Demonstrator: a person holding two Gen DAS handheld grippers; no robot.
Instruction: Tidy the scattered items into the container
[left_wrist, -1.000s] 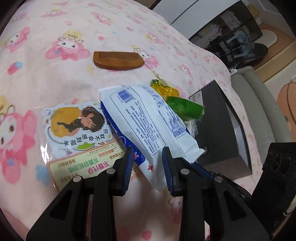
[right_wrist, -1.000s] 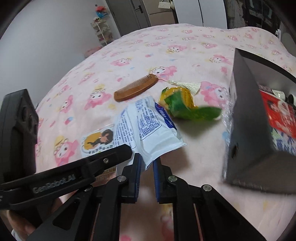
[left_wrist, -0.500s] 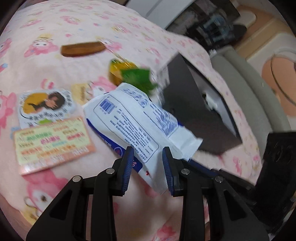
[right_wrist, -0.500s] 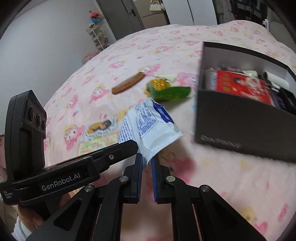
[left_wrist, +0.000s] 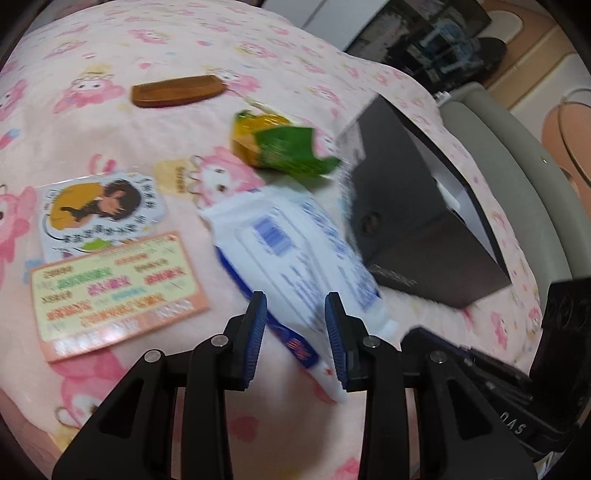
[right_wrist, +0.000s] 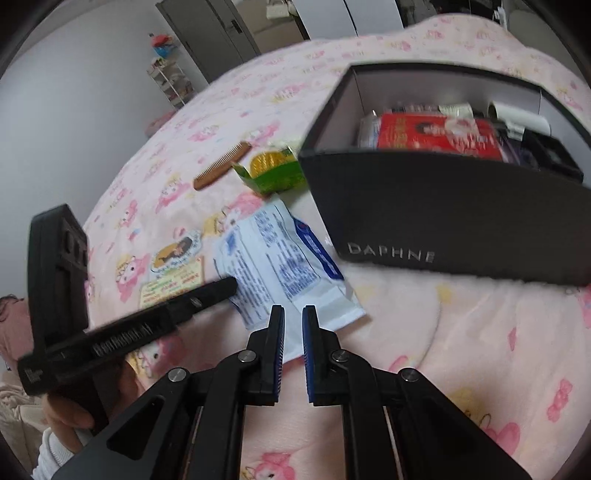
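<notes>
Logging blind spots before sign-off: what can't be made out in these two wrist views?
Left wrist view: print on the white pack, smeared by motion blur.
Left wrist view: the black box's contents, hidden by its own wall.
Right wrist view: items behind the red packet in the box, crowded, blurred.
Right wrist view: text on the orange card, too small.

both views look from just behind their own black fingers, tilted steeply down onto the pink cartoon-print bedspread from close range. the left wrist view faces across the bed toward the far right, with the black box at its right edge, while the right wrist view faces the far doors and sees into that box from its near side. they share the white packet, the wooden comb, the green and yellow wrapper and the two cards.
</notes>
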